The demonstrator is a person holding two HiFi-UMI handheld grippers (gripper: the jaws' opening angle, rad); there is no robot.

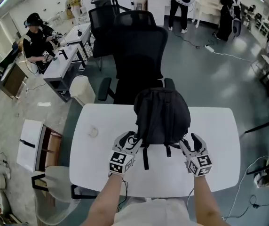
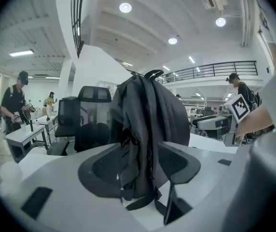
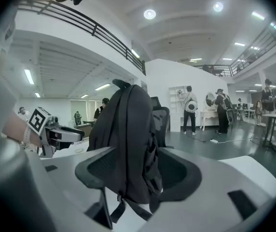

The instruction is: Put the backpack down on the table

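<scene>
White desk (image 1: 214,140) carries the upright backpack (image 1: 162,114); your left claw (image 1: 130,139) sits at its 7 o'clock, right claw (image 1: 191,143) at 5, both released.

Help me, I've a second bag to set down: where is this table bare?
Bare: the table's right end beyond the backpack, and the left end, save a small round thing there. A strip along the near edge between left gripper and right gripper is free. Crowded: the middle, around the backpack's straps.
</scene>
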